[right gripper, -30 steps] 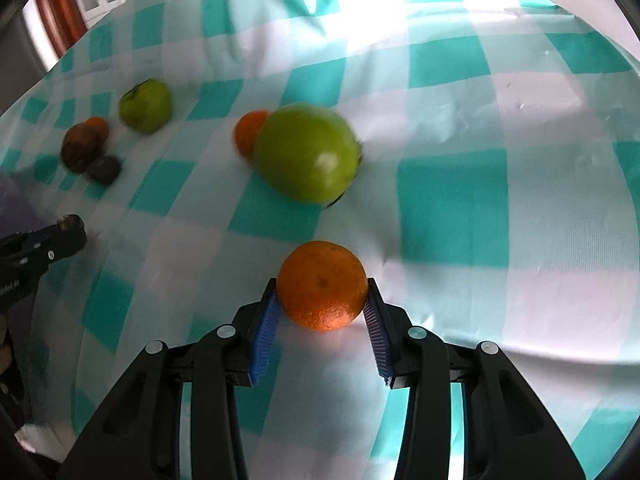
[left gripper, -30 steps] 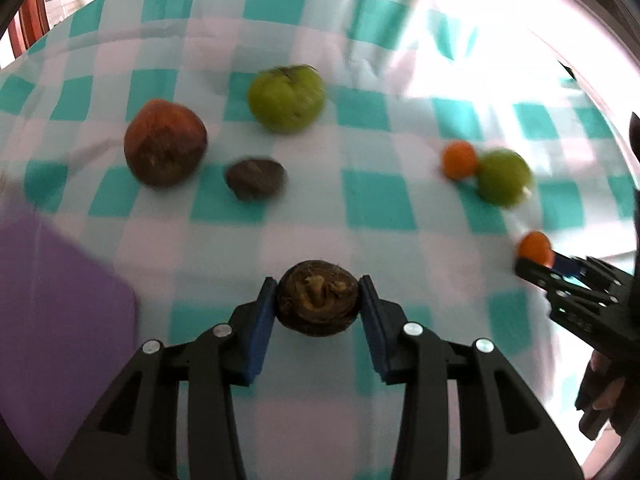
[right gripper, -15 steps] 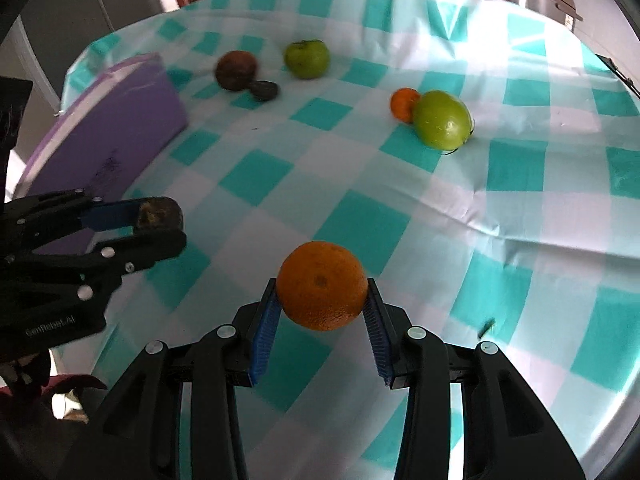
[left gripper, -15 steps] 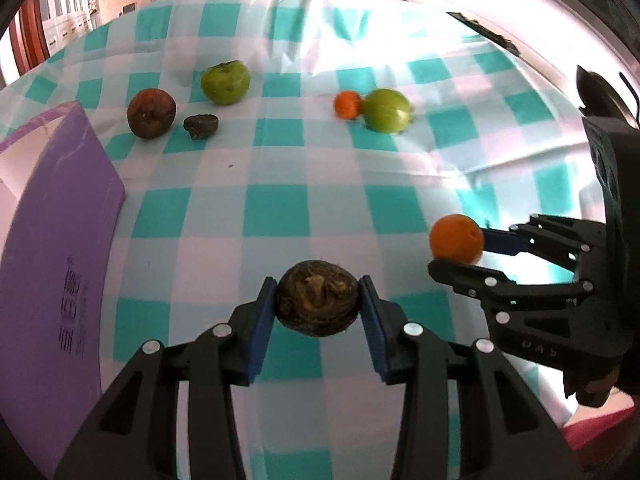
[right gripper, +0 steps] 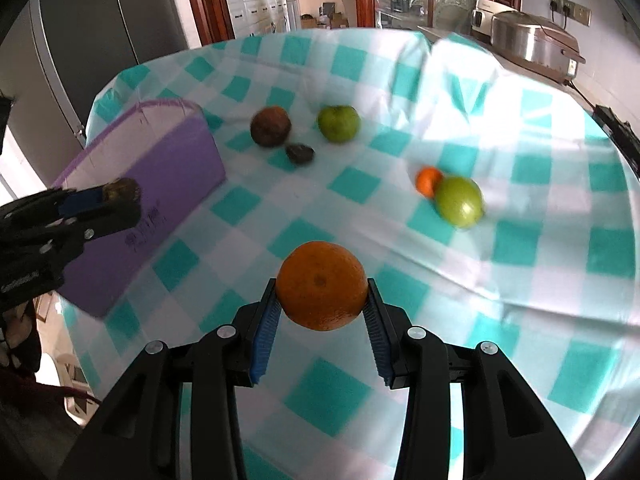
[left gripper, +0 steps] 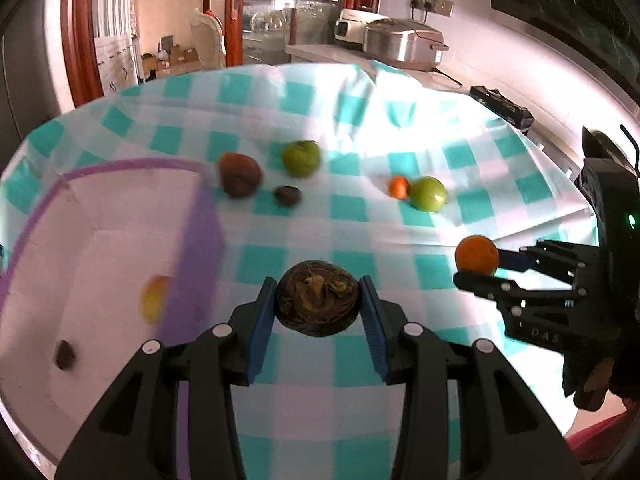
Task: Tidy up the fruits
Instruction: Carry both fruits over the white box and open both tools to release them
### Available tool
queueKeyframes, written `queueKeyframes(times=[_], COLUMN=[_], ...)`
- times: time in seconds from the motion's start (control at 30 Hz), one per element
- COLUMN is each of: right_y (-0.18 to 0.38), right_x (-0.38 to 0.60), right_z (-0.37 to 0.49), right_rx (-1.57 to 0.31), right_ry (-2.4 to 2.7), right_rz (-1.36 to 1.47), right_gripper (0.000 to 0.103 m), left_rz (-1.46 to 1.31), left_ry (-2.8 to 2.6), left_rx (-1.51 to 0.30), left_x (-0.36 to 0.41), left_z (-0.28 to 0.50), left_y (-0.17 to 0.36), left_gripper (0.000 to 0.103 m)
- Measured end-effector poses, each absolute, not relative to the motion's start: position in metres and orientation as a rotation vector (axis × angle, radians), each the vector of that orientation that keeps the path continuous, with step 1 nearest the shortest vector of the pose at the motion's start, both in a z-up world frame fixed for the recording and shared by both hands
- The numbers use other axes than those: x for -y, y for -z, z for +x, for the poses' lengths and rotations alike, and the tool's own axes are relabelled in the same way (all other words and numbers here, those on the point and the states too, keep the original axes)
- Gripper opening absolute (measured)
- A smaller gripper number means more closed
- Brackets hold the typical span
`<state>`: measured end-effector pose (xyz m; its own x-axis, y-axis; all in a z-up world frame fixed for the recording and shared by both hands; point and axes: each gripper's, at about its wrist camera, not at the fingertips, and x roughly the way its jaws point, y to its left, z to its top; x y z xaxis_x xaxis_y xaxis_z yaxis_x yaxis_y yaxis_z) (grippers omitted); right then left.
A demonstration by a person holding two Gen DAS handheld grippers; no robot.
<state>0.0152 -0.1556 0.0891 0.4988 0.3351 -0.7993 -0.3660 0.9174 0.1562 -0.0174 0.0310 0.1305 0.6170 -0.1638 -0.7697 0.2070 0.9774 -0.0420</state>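
Observation:
My left gripper (left gripper: 318,306) is shut on a dark brown wrinkled fruit (left gripper: 318,298), held above the checked cloth beside the purple box (left gripper: 200,236). My right gripper (right gripper: 322,304) is shut on an orange (right gripper: 322,284), also lifted off the table. In the left wrist view the right gripper (left gripper: 478,268) with the orange (left gripper: 477,254) shows at the right. In the right wrist view the left gripper (right gripper: 120,200) shows at the left, in front of the purple box (right gripper: 160,184). Inside the box lie a yellow fruit (left gripper: 154,298) and a small dark fruit (left gripper: 65,355).
On the teal-and-white cloth (right gripper: 520,240) lie a brown round fruit (right gripper: 270,126), a small dark fruit (right gripper: 300,153), a green apple (right gripper: 338,122), a small orange (right gripper: 428,180) and another green apple (right gripper: 459,201). A metal cooker (right gripper: 532,42) stands behind the table.
Both grippers have risen and pulled back from the table with their fruits. The view widened, and the purple box's white inside now shows in the left wrist view.

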Motion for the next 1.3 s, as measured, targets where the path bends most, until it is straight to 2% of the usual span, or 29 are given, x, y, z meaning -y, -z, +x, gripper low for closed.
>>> queueKeyframes(times=[0.17, 0.33, 0.7, 1.07, 1.3], right_y=[-0.114, -0.141, -0.143, -0.095, -0.075], right_x=[0.097, 0.033, -0.121, -0.195, -0.196], right_z=[0.019, 0.025, 0.037, 0.032, 0.033], right_rx=[-0.923, -0.869, -0.844, -0.968, -1.036], right_ry=[-0.478, -0.545, -0.752, -0.835, -0.803], right_rz=[-0.051, -0.063, -0.218, -0.436, -0.487], right_gripper=[0.041, 0.041, 0.041, 0.041, 0.042], left_rz=[0.037, 0.04, 0.023, 0.092, 0.14], left_ry=[0.178, 0.137, 0.013, -0.02, -0.014], left_rx=[-0.83, -0.81, -0.862, -1.026, -1.02], left_x=[-0.096, -0.157, -0.284, -0.325, -0.324], left_z=[-0.017, -0.012, -0.002, 0.011, 0.01], left_y=[-0.163, -0.174, -0.161, -0.107, -0.1], left_gripper=[0.042, 0.042, 0.042, 0.042, 0.043])
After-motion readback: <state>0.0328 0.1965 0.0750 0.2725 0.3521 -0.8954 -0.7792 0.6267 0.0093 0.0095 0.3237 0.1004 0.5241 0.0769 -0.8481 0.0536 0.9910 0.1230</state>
